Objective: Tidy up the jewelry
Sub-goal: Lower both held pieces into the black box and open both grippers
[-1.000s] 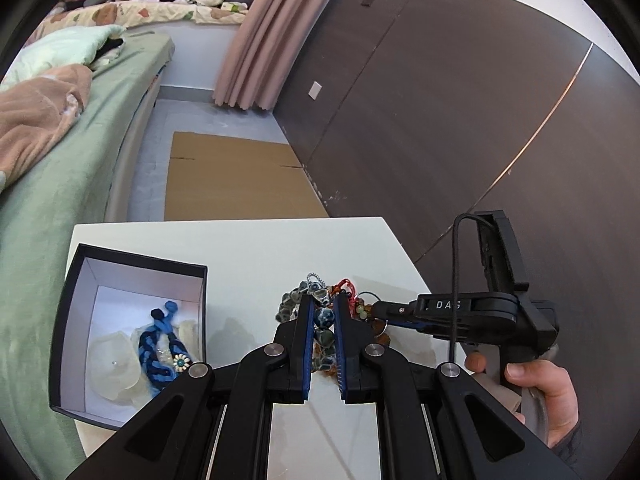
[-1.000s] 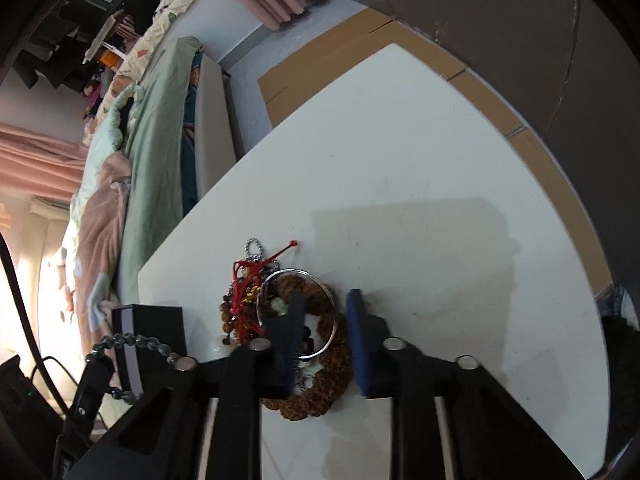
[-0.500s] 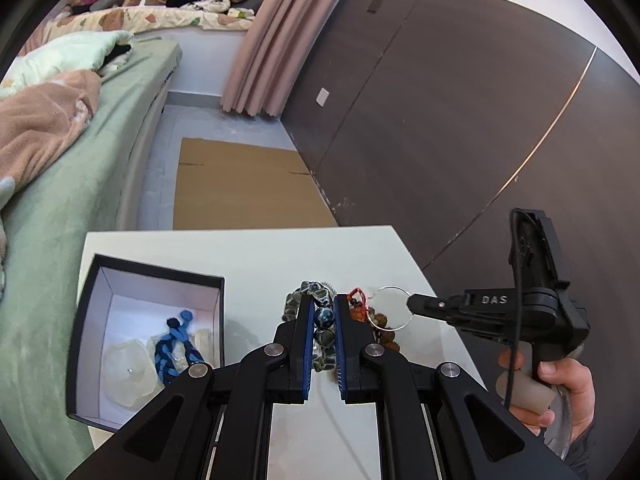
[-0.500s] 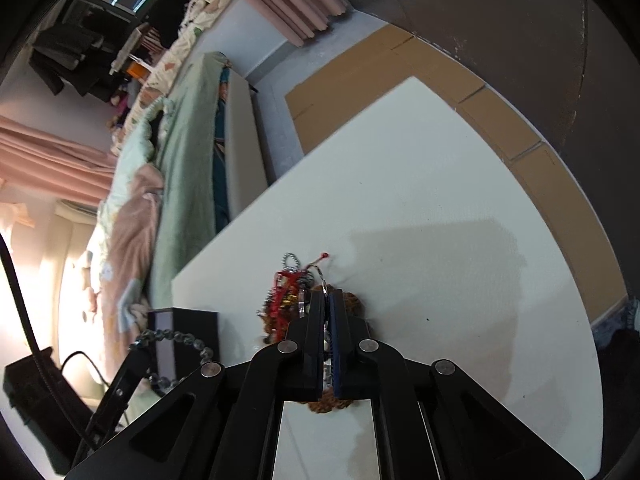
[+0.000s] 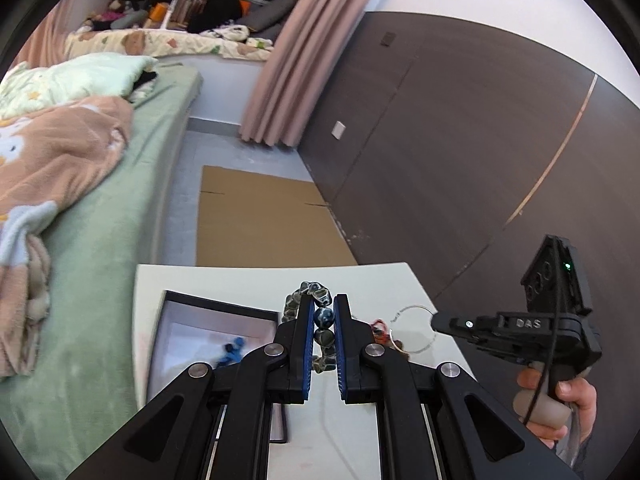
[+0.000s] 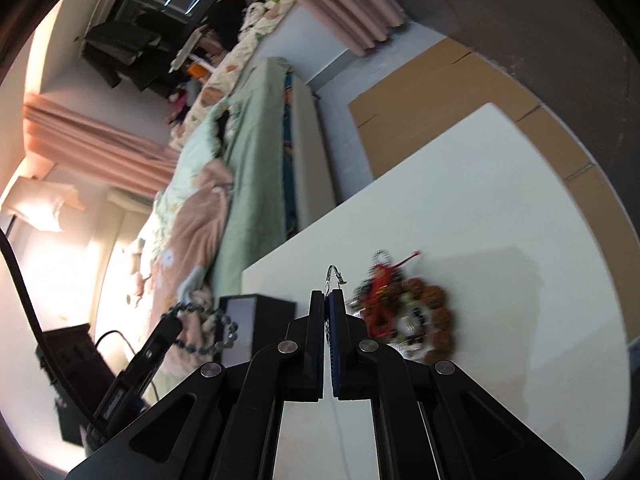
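Observation:
My left gripper [image 5: 323,305] is shut on a dark bead bracelet [image 5: 323,316] and holds it above the white table [image 5: 360,280]. The bracelet also shows in the right wrist view [image 6: 200,312]. My right gripper [image 6: 328,296] is shut on a thin silver bangle [image 6: 334,274], which shows as a ring in the left wrist view [image 5: 412,328]. A black box [image 5: 216,340] with a white inside holds a blue braided piece [image 5: 232,350] at the left. A heap of jewelry [image 6: 400,308] with red cord and brown beads lies on the table.
A bed with green sheet [image 5: 100,240] runs along the table's left side. Cardboard [image 5: 264,220] lies on the floor beyond the table. A dark wood wall [image 5: 460,160] stands at the right.
Both grippers have risen from the heap. The right gripper shut on the silver bangle and lifted it. The left gripper carried the bead bracelet up and away from the heap.

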`<state>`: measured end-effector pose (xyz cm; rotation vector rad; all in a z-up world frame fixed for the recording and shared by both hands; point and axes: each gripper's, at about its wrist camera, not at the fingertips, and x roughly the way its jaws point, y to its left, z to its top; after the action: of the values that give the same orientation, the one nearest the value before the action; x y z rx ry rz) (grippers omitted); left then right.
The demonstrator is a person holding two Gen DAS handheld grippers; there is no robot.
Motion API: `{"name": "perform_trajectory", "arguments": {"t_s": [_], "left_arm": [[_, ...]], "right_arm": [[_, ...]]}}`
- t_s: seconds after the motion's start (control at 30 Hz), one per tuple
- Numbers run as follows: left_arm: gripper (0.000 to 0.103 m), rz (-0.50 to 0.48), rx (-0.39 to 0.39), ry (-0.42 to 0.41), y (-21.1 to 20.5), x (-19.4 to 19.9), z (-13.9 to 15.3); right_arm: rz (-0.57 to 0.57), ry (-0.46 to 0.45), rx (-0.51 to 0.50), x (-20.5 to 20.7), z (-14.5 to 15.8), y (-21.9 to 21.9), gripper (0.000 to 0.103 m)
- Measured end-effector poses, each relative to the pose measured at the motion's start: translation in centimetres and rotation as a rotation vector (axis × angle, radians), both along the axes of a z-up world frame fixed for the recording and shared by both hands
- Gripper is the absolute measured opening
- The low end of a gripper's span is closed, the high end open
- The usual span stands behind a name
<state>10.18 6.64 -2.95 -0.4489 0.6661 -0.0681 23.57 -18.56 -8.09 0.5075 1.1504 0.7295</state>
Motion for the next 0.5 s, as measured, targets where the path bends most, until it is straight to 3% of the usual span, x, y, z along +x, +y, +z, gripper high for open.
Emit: {"name": "perform_trajectory", "arguments": {"t_s": [0.23,0.4,0.47,0.5], "left_arm": [[0.010,0.056,-0.020,0.048,2.6,-0.6,-0.7],[0.012,0.032,-0.073,0.128,3.1,0.0,-1.6],[0.016,0.052,-0.090,0.130,3.6,-0.2,-1.7],[0.032,0.068,-0.085,0.127,3.8,-0.4,-1.6]], "right_arm": [[0.071,-0.024,0.035,-1.1,0.4,3.0,0.004],[0.122,-0.027,0.057,-1.7,0.3,5.4,0.004],[0.143,-0.032,0.072,-2.1,0.4,6.4,0.004],[0.151,-0.034,0.078,-2.3,0.5,6.7,0.004]]}}
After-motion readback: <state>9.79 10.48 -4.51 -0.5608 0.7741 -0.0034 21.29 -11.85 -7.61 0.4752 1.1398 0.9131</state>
